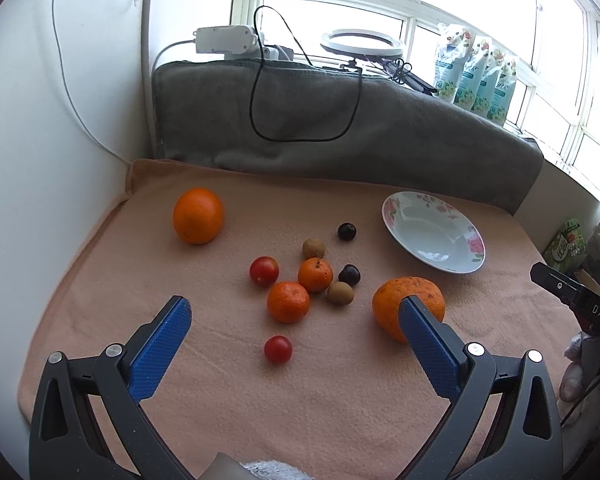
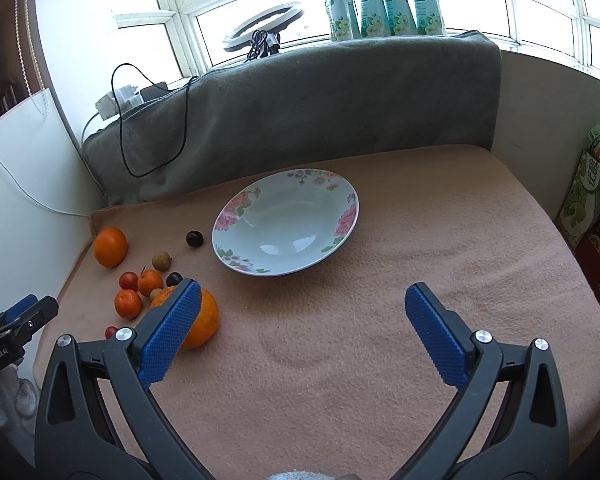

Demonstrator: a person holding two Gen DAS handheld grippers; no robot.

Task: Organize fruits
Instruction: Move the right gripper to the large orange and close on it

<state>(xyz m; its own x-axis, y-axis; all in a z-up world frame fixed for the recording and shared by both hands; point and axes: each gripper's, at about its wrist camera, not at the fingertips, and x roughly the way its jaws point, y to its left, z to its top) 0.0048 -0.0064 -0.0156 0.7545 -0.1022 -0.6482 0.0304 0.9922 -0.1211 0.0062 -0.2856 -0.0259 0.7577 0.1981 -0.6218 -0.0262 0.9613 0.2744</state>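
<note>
A floral plate [image 1: 474, 246] [image 2: 236, 220] lies empty on the peach cloth. Left of it lie a big orange [image 1: 198, 216] [image 2: 110, 247], a rough orange [image 1: 392, 300] [image 2: 206, 322], two mandarins [image 1: 288, 302] [image 1: 315, 275], two cherry tomatoes [image 1: 264, 271] [image 1: 278, 349], two longans [image 1: 313, 248] [image 1: 340, 293] and two dark cherries [image 1: 346, 231] [image 1: 349, 274]. My left gripper [image 1: 296, 316] is open and empty above the near fruits. My right gripper [image 2: 300, 304] is open and empty in front of the plate, its left finger over the rough orange.
A grey blanket [image 1: 340, 128] covers the ledge behind the cloth, with a black cable, a ring light [image 1: 362, 42] and refill pouches [image 1: 476, 76] on it. A white wall stands at the left. Boxes [image 2: 592, 200] stand at the right.
</note>
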